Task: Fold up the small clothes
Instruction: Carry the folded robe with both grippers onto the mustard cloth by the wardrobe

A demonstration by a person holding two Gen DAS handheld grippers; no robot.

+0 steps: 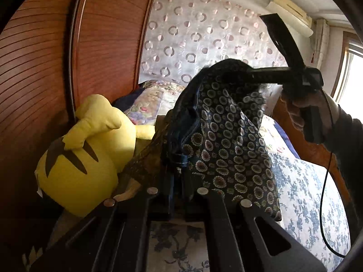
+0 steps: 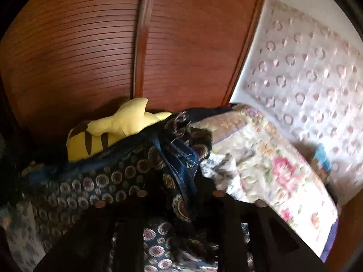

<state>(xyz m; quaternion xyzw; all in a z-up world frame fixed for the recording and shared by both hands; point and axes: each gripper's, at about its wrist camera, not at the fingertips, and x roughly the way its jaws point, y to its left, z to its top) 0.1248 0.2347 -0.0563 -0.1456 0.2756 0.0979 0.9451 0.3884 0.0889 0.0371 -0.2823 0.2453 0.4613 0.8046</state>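
Observation:
A dark navy garment (image 1: 226, 136) printed with round floral medallions hangs spread in the air above the bed. My left gripper (image 1: 177, 188) is shut on its blue stitched edge at the bottom of the left wrist view. The right gripper (image 1: 226, 72) reaches in from the upper right, held by a hand (image 1: 297, 113), with its tips buried in the cloth's top corner. In the blurred right wrist view the same garment (image 2: 102, 181) bunches between the parted fingers of the right gripper (image 2: 181, 195); they do not visibly pinch it.
A yellow plush toy (image 1: 90, 149) (image 2: 106, 131) lies against the slatted wooden wardrobe (image 1: 45, 68). Below is a bed with a blue floral sheet (image 1: 306, 192) and a rose-patterned quilt (image 2: 283, 170). A ring-patterned curtain (image 1: 192, 34) hangs behind, and a black cable (image 1: 326, 192) dangles at the right.

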